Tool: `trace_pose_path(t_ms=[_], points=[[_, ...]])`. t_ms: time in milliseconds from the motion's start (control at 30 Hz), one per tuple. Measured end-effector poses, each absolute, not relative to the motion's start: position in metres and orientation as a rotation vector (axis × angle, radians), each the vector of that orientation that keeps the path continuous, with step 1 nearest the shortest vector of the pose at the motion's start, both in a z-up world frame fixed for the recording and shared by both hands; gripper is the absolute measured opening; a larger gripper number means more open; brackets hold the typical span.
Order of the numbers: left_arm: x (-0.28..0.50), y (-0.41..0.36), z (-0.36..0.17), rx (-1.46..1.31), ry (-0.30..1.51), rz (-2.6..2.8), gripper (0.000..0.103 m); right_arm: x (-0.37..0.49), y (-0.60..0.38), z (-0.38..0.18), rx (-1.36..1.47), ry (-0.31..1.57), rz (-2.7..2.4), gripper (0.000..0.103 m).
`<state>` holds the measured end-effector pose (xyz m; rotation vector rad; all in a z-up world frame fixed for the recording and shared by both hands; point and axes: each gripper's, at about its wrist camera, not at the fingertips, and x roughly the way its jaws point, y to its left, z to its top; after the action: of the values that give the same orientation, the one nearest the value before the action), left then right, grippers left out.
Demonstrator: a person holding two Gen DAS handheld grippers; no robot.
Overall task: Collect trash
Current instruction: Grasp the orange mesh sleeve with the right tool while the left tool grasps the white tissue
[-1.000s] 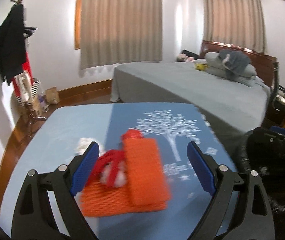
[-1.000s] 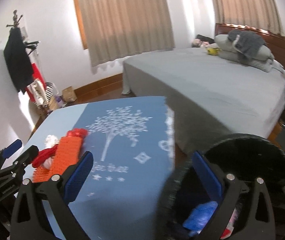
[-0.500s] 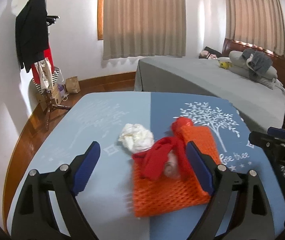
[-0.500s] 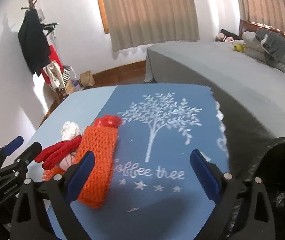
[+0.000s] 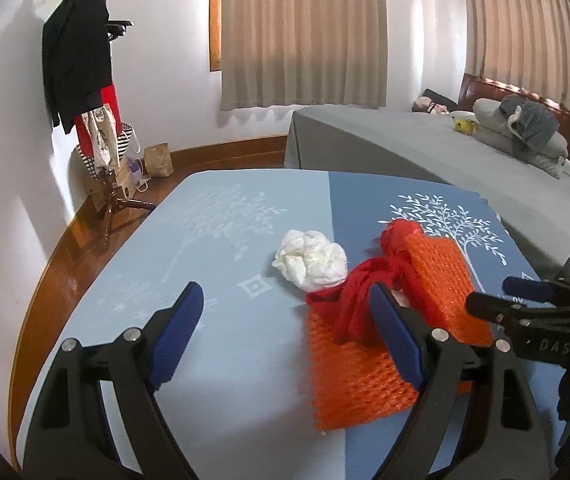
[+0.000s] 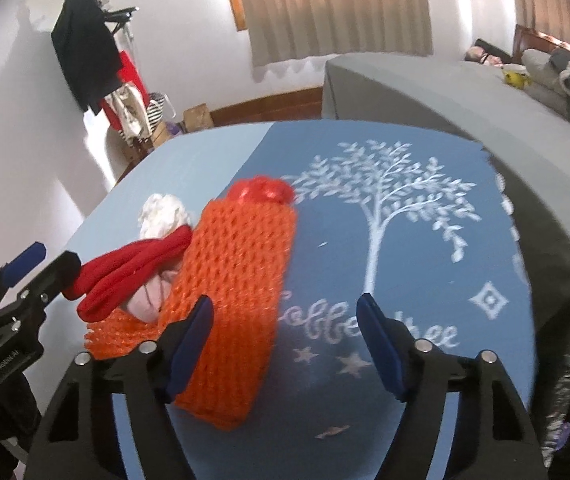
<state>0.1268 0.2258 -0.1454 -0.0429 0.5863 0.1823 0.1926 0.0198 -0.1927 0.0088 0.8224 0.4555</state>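
**Both claws gape over the table's trash**

The left claw (image 5: 285, 322) stands wide, holding nothing. The right claw (image 6: 285, 326), jaws just narrowing, grips nothing either. On the blue table (image 5: 213, 240), orange foam netting (image 6: 241, 280) lies beside a crumpled white tissue (image 5: 311, 260) and a red mesh strip (image 6: 133, 270).
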Motion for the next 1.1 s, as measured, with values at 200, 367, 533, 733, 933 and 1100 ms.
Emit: trace_pose_path(t_ms=[200, 367, 533, 733, 933, 1100], points=[[0.127, 0.231, -0.147, -0.049, 0.592, 0.191, 0.082, 0.193, 0.033, -0.204, 0.008, 0.867, 0.521, 0.048], [0.125, 0.233, -0.148, -0.053, 0.594, 0.195, 0.082, 0.189, 0.034, -0.2, 0.014, 0.86, 0.558, 0.025], [0.124, 0.229, -0.145, -0.051, 0.587, 0.186, 0.082, 0.186, 0.025, -0.19, 0.028, 0.835, 0.572, 0.014], [0.124, 0.216, -0.139, -0.041, 0.576, 0.158, 0.082, 0.179, 0.006, -0.174, 0.048, 0.797, 0.561, 0.012], [0.126, 0.2, -0.139, -0.042, 0.579, 0.118, 0.079, 0.176, -0.019, -0.163, 0.084, 0.777, 0.537, 0.012], [0.129, 0.185, -0.141, -0.037, 0.589, 0.081, 0.075, 0.177, -0.037, -0.157, 0.077, 0.764, 0.487, 0.011]])
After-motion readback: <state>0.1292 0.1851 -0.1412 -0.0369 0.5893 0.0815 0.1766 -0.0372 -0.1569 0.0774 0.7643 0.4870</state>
